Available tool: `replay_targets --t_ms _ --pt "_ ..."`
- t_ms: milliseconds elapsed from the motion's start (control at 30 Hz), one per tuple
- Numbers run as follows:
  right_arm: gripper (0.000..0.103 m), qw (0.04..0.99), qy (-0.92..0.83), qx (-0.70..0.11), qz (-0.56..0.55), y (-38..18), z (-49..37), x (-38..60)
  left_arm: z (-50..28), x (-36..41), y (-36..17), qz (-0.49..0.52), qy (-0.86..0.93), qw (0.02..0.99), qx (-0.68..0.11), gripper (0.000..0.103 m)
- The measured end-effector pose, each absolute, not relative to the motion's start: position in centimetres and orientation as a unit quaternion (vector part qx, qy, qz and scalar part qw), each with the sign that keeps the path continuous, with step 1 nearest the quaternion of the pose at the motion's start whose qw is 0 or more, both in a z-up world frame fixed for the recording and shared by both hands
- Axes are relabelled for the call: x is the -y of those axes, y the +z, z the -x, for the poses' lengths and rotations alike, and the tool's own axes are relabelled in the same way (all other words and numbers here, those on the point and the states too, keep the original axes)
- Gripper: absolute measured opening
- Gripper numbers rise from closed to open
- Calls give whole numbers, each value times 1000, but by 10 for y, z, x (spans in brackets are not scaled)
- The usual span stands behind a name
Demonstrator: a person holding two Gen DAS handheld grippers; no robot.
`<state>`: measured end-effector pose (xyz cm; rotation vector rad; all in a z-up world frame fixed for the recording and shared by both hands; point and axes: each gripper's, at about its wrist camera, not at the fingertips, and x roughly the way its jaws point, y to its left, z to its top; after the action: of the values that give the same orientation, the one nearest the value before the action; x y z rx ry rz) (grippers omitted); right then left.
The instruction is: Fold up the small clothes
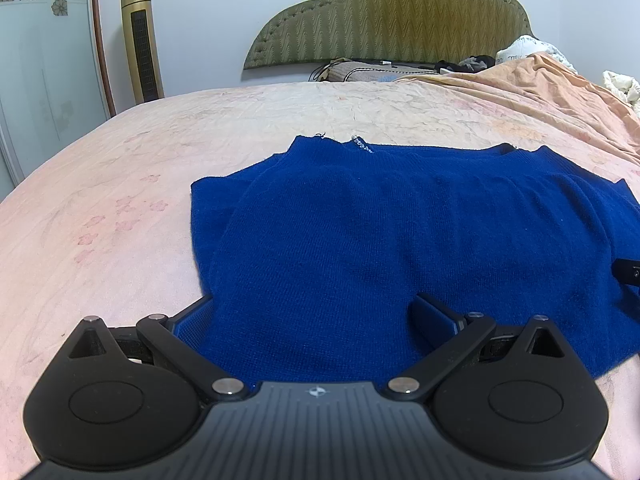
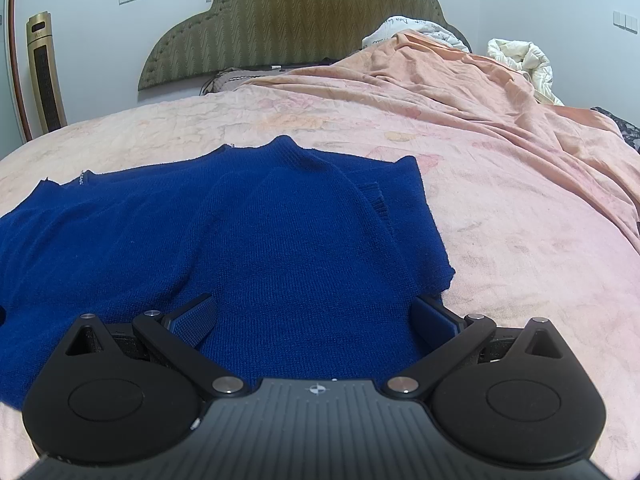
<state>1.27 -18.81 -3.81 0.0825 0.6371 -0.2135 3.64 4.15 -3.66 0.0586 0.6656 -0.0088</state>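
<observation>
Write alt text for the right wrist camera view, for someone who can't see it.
An open right gripper hovers low over the near edge of a blue knit sweater lying flat on a pink floral bedspread. Behind are an olive padded headboard and a rumpled peach blanket.

the sweater (image 1: pixel 400 232) lies flat on the bed (image 1: pixel 120 184), its collar toward the headboard (image 1: pixel 392 16). a tower fan (image 1: pixel 142 40) stands left of the headboard; a bunched quilt (image 2: pixel 460 92) lies behind the sweater, to the right.
</observation>
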Motion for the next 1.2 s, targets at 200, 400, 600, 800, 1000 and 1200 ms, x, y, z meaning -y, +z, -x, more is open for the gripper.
replay_targets --t_ms 200,400,600,800,1000,1200 --pt "103 943 -105 -313 -40 -38 -13 187 -36 -42 -37 -29 -4 945 -327 103" --pt "103 943 -105 -313 -39 -38 -13 187 -36 -42 -37 -29 -5 945 -327 103" --pt "102 944 -107 -309 -38 -36 -11 187 -36 -44 -30 -44 -26 942 -332 103" --pt "103 952 -81 -282 -85 -19 10 177 -30 -44 -14 -57 -24 946 -319 103" --pt "103 959 -49 -275 -53 1 19 149 -28 -40 -4 -73 -18 946 -314 103" --pt "103 957 -20 -287 -40 9 22 125 -26 -45 -1 -68 -24 943 -323 103"
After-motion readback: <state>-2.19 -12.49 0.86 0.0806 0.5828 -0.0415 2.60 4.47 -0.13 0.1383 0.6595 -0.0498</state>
